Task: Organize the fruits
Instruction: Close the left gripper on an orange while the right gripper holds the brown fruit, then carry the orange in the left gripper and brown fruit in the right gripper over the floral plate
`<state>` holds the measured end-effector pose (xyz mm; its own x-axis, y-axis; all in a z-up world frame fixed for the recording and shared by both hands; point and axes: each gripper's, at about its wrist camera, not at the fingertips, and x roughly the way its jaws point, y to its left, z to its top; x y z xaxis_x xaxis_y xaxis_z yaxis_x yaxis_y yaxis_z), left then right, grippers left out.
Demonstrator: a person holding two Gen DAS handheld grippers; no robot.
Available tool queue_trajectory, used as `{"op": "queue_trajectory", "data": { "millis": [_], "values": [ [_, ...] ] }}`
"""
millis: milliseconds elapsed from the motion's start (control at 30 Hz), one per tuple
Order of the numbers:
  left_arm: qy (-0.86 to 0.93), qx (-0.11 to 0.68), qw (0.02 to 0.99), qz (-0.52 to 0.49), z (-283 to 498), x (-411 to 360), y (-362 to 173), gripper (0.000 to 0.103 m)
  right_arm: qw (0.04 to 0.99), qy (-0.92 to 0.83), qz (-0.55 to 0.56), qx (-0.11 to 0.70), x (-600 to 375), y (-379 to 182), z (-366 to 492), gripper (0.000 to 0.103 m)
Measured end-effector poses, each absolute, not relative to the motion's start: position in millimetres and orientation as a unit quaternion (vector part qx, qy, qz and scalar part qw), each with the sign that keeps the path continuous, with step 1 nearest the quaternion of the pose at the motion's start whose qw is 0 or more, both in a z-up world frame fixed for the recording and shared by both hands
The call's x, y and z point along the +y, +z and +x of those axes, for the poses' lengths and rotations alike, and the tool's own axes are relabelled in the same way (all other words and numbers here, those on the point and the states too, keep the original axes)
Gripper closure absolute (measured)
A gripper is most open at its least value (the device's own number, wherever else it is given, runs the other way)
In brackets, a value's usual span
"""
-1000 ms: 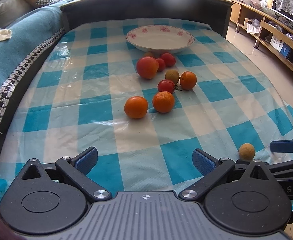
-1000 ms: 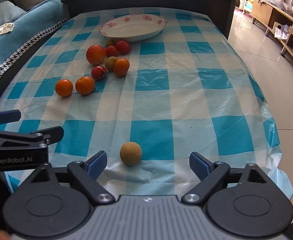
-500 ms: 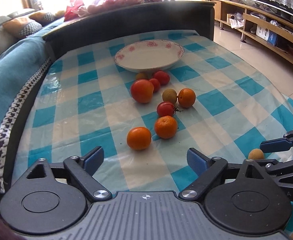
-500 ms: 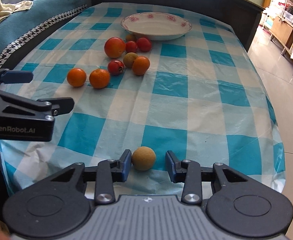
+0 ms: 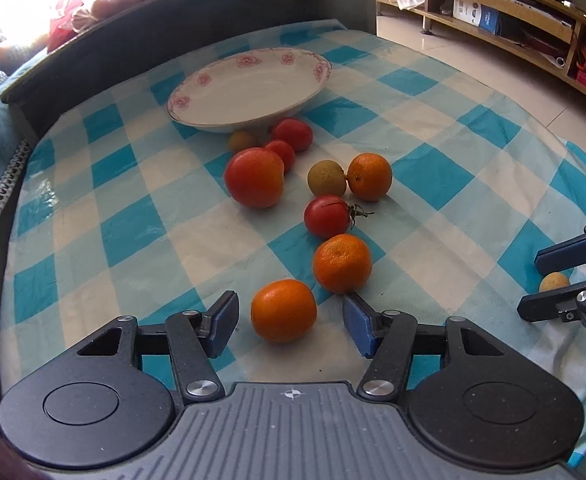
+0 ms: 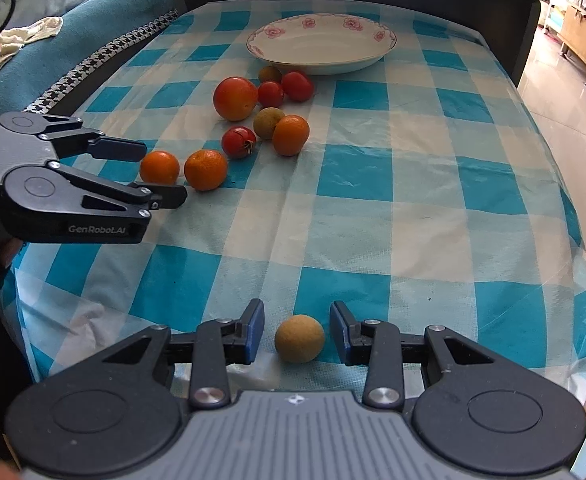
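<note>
Plate [image 5: 249, 92]: empty, at the far end of the checked tablecloth [image 5: 453, 184]; judged to be where the fruit is to go.
Fruit cluster: tomatoes, oranges and a small brown fruit lie loose on the cloth just in front of the plate.
Left gripper [image 5: 289, 326]: half open around the nearest orange [image 5: 284, 310]. A gap shows on both sides, so the pads do not yet press it. The approach is steep, which lets the fingers straddle the fruit without knocking its neighbour orange [image 5: 342, 263], which lies just beside the right finger.
Right gripper [image 6: 296, 332]: narrow, set around the lone brown fruit [image 6: 299, 338] at the near edge of the table. Slim gaps still show beside both pads, so a firm grip cannot be confirmed.
Change, left: a second ago the jaws stood wide over bare cloth, well short of the fruit; they have since been closing, with the orange now between them.
Change, right: wide apart then; now drawn in close to the brown fruit.
</note>
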<state>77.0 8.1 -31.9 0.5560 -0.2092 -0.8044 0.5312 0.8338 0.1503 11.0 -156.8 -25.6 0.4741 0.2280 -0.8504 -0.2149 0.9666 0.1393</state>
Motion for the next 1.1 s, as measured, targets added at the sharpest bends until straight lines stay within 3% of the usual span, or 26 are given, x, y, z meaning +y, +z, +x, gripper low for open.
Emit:
{"op": "queue_trajectory", "data": {
  "millis": [300, 633, 800, 1100],
  "values": [
    [-0.228, 0.433, 0.855, 0.171, 76.4, 7.5, -30.6, 0.059, 0.856, 0.132, 0.019, 0.499, -157.8, -25.6, 16.9, 0.065],
    [-0.219, 0.445, 0.851, 0.172, 61.1, -2.0, -29.1, 0.06, 0.856, 0.133, 0.022, 0.5, -159.1, -25.3, 17.9, 0.067],
    [-0.214, 0.445, 0.852, 0.171, 53.8, -4.2, -29.5, 0.06, 0.858, 0.129, 0.009, 0.497, -159.2, -26.3, 17.0, 0.076],
    [-0.215, 0.439, 0.857, 0.165, 50.9, -2.9, -30.7, 0.059, 0.865, 0.131, 0.002, 0.485, -161.5, -27.5, 8.7, 0.076]
  ]
}}
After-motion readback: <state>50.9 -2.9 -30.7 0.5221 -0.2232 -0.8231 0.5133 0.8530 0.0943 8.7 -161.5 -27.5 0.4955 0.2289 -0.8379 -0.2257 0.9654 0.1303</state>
